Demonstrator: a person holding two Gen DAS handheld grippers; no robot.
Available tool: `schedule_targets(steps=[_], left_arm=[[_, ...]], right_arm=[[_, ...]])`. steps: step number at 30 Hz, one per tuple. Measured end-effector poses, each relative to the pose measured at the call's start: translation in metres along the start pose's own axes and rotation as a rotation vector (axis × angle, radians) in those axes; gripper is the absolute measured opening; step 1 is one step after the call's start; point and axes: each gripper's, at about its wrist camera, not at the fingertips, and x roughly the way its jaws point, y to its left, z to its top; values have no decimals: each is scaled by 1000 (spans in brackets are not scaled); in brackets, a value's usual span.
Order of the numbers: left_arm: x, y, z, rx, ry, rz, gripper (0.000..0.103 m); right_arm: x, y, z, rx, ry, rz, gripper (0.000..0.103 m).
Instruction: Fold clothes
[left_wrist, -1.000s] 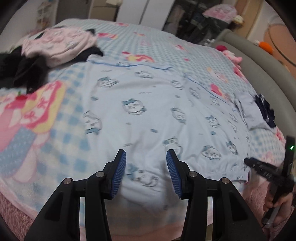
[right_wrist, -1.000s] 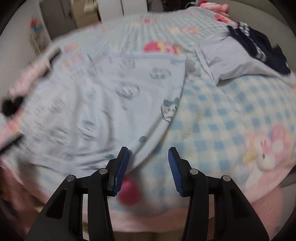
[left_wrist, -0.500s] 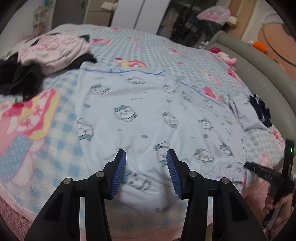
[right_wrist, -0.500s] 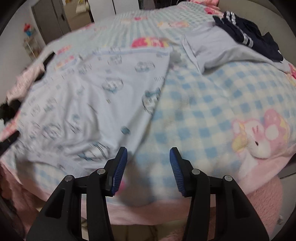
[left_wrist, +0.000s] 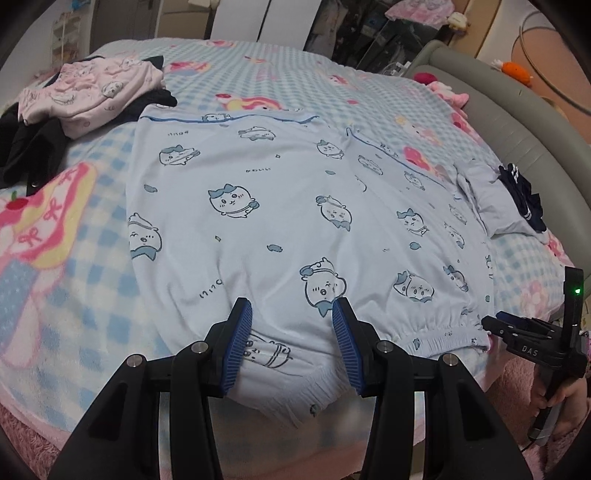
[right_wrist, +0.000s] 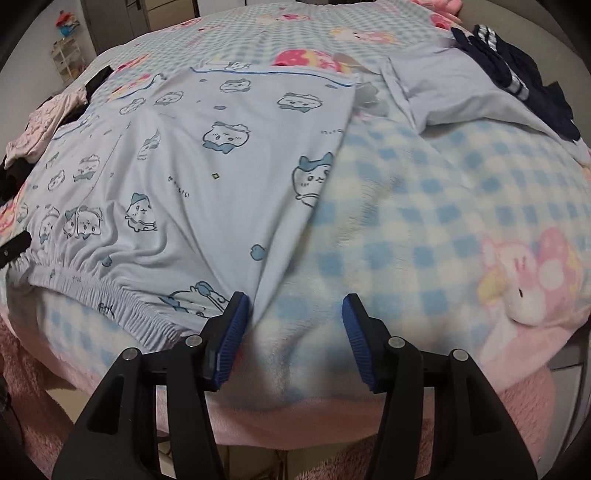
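Light blue pyjama pants with a cartoon print lie spread flat on the checked blanket, their elastic waistband toward me. Above the middle of that waistband my left gripper hovers open, nothing pressed between its blue pads. In the right wrist view the pants fill the left half. My right gripper stands at the waistband's right corner with its jaws opening. The pants' side edge lies just inside its left pad, untouched by the right one. The right gripper also shows at the waistband's right end, held by a hand.
A pink garment on black clothes lies at the far left. A folded pale blue piece with a navy item sits at the right, by the grey bed frame. Pink fleece hangs over the near bed edge.
The right gripper's jaws have widened. The pants have settled flatter, waistband resting on the blanket. The left gripper has shifted slightly over the waistband, its opening the same.
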Motion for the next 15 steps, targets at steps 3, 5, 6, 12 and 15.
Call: schedule_targets(steps=[3,5,6,12,15], left_arm=[[-3,-1,1,14,-11,15,48],[-6,6,2,-12,-9,18,48],[-8,12,3,-37,-11,14,48],[-24,33,-2,-107,-14,58,48],[-20,35,-8,-94,32,131,46]], right_arm=[[-2,-2,-2,1,4,-25,53],[-5,-5,-2,22,-2,-10,53],[-8,-7,-2,42,-9,8,53],[-27,0,0,118,-9,266,53],[-30,20,3,107,34,384,53]])
